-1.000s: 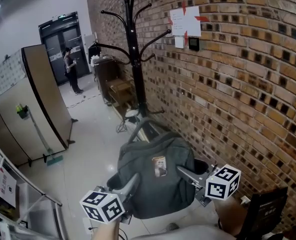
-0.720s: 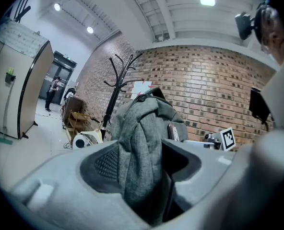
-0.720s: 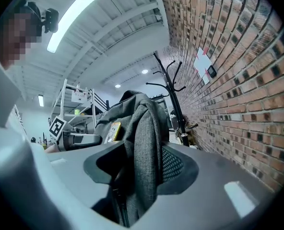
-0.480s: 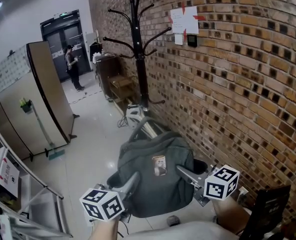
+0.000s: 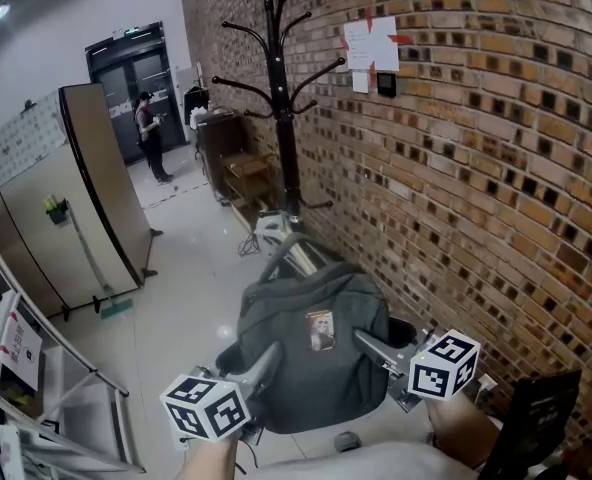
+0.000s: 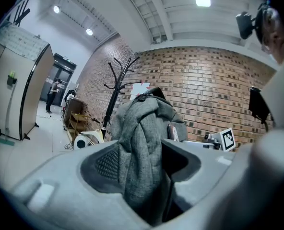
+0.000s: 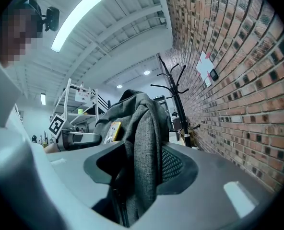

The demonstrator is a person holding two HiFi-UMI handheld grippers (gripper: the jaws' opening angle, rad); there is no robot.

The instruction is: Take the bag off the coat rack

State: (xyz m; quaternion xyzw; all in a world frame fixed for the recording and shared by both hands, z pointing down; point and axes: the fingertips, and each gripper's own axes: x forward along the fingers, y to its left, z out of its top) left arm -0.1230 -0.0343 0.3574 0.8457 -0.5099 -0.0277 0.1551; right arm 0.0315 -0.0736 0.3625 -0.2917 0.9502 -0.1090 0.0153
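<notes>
1. Checked against a second back: next to no change in the hold. Grey bag (image 5: 314, 353) at the same spot low in the head view, slung between the two grippers, well apart from the coat rack (image 5: 281, 118).
2. Logged a small drift of the backdrop instead: coat rack and the tall cabinet (image 5: 86, 198) both a little further right in the head view than before. Read as the wearer's head or body turning, not as the load shifting.
3. Left gripper (image 5: 266, 360): partly closed, pinched on a thick fold of grey fabric at the bag's left side. Gap between the jaws packed with cloth in the left gripper view. Grip much as it was a second ago.
4. Right gripper (image 5: 368, 346): likewise partly closed, clamped on a fold at the bag's right side, with cloth hanging down through the jaws in the right gripper view. No visible change there either.
5. Rack hooks bare, nothing hanging. Bag out in the open beside the brick wall (image 5: 476, 168), above the floor (image 5: 191, 298). Judged from that: lift-off done and bag already free of the rack. Only carrying or setting down left, neither named by the task.
6. Possible risk, as a guess: soft load held by cloth folds alone, so some chance of fabric creeping through the pads.
7. Also noted: a person (image 5: 148, 133) standing far off by the doors, no part in the work.
</notes>
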